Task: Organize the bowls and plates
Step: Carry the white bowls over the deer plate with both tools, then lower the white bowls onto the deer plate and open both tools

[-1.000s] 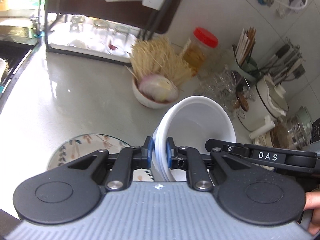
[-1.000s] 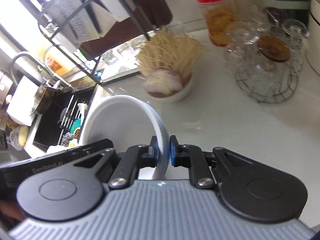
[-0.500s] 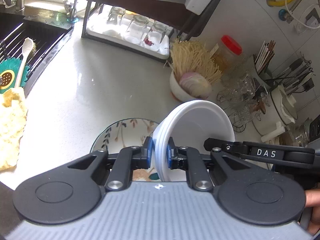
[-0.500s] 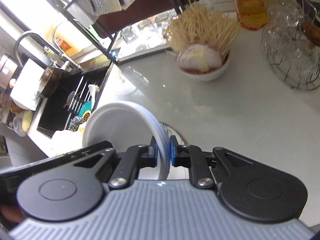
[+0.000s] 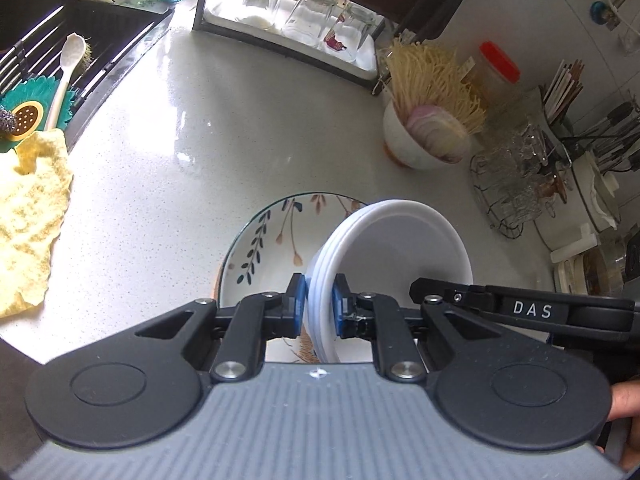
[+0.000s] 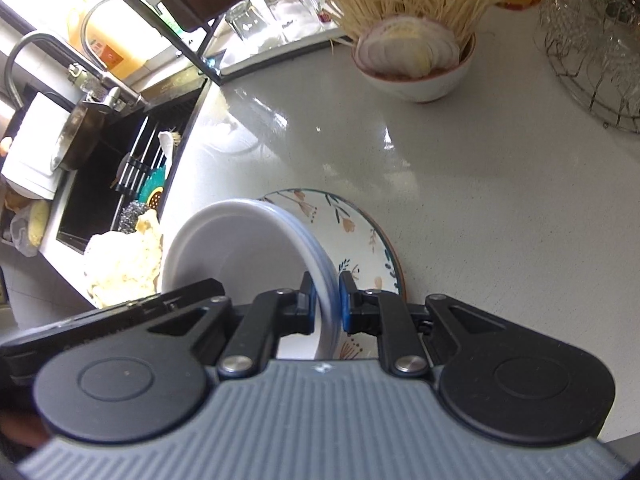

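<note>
A stack of white bowls [image 5: 396, 248] hangs just above a floral plate [image 5: 276, 240] on the counter. My left gripper [image 5: 319, 304] is shut on the stack's left rim. My right gripper [image 6: 325, 304] is shut on the opposite rim of the white bowls [image 6: 232, 248]. In the right wrist view the floral plate [image 6: 352, 232] lies under and to the right of the stack. Each view shows the other gripper's black arm across the bowls. Whether the stack touches the plate is hidden.
A bowl of sliced onion and dry noodles [image 5: 428, 136] stands behind the plate. A wire rack of glasses [image 5: 516, 184] sits at right, a dish rack with upturned glasses [image 5: 304, 20] at the back. A yellow cloth [image 5: 28, 208] and the sink [image 5: 48, 48] are at left.
Both grippers have carried the white bowl stack down and back over the floral plate, which now shows fully beneath it. The grips are unchanged.
</note>
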Available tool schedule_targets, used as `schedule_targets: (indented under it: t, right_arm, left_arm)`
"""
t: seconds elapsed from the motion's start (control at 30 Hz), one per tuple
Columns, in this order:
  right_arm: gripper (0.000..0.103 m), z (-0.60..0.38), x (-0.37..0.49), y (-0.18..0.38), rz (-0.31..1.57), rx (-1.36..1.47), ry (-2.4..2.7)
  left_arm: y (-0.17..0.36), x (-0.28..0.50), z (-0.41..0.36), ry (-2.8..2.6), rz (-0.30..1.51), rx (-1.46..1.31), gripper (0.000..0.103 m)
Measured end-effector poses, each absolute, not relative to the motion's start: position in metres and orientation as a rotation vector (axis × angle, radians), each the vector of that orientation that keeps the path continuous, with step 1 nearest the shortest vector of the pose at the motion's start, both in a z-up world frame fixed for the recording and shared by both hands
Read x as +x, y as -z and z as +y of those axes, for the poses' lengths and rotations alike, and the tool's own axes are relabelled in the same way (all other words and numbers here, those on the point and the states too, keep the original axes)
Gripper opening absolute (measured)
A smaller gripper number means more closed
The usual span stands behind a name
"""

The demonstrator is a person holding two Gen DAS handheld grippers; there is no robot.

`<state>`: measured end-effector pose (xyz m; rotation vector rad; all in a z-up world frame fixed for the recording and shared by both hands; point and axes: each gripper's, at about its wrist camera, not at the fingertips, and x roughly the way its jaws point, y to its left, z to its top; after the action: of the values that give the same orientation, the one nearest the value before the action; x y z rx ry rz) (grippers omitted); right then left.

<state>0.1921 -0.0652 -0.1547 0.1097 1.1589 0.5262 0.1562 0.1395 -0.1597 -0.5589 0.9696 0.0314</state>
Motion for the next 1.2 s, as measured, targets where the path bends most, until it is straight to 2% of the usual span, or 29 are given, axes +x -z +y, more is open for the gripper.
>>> schedule_targets:
  t: [0.87,0.97,1.03,1.1,1.17,1.2]
  right_arm:
    - [0.017,-0.054,0.196,0.171,1.183,0.081,-0.499]
    - [0.018,-0.054,0.195,0.168,1.173,0.081,-0.488]
    - [0.018,-0.055,0.195,0.166,1.169,0.088,-0.482]
    - [0.026,-0.057,0.193,0.163,1.156,0.094,-0.471]
    - [0.042,-0.059,0.192,0.159,1.135,0.103,-0.466]
    - [0.042,-0.060,0.191,0.156,1.122,0.102,-0.465]
  left_arm:
    - [0.185,0.153,0.145,-0.059,1.004,-0.609,0.017]
    - [0.183,0.150,0.149,-0.068,0.991,-0.617,0.030]
    - [0.180,0.149,0.150,-0.075,0.983,-0.612,0.033]
    - [0.177,0.147,0.151,-0.073,0.976,-0.609,0.033]
    - [0.173,0.146,0.153,-0.072,0.967,-0.602,0.033]
    - [0.171,0.144,0.154,-0.071,0.961,-0.597,0.033]
